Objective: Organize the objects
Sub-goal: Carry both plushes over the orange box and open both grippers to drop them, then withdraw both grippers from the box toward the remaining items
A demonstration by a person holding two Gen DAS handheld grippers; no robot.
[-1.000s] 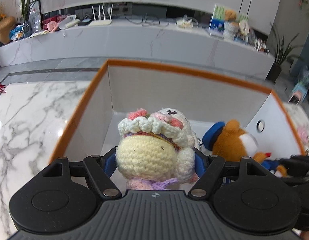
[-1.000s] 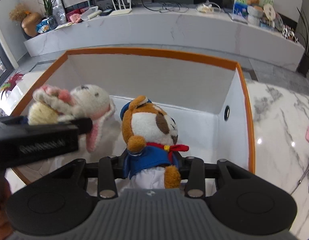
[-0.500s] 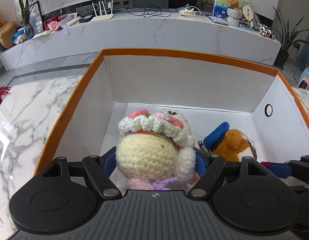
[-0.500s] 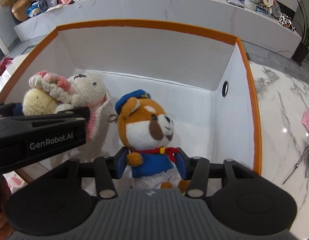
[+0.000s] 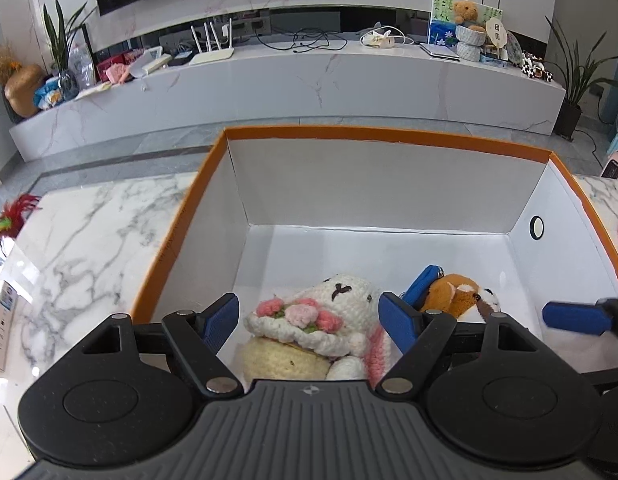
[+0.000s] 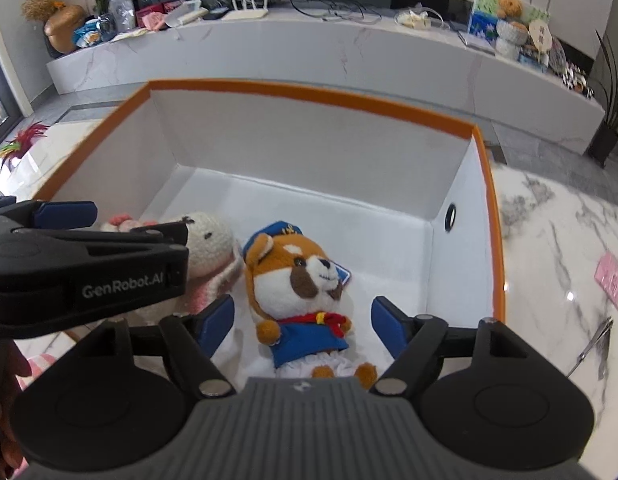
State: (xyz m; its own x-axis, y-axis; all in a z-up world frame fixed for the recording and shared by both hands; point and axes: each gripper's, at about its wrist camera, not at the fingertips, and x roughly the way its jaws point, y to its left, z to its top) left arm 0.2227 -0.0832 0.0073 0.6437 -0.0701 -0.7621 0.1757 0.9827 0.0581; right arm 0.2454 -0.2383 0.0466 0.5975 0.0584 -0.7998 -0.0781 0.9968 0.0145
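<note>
White marble with grey veins spreads under my two grippers, and on it sits the orange-rimmed box (image 5: 381, 132) with white walls inside.

Nearest to me, my left gripper (image 5: 313, 320) hangs over the box's near left part with its jaws spread wide. The crocheted bunny (image 5: 321, 320) lies on the box floor between the blue pads (image 5: 221, 316), and I see a gap on each side, so nothing is gripped. Its white face with the stitched nose points up, a band of pink flowers sits across it, and a pale yellow knitted part lies just under my gripper body.

My right gripper (image 6: 303, 322) is over the box's middle, and its jaws are opening. The fox plush (image 6: 299, 284), in a blue cap, blue jacket and red scarf, lies on its back between the pads, which stand clear of it on both sides. It rests just beside the bunny, to the right.

Further in, the box floor is bare white up to the far wall, and a round black hole (image 5: 536, 227) marks the right wall.

On the marble to the right lie a pink card (image 6: 611, 276) and a thin metal tool (image 6: 597, 340); a red feathery thing (image 5: 13, 216) shows at the far left.

Beyond, a long marble sideboard (image 5: 309, 80) carries a white router (image 5: 211, 50), cables, plants and a teddy bear (image 5: 467, 10).
</note>
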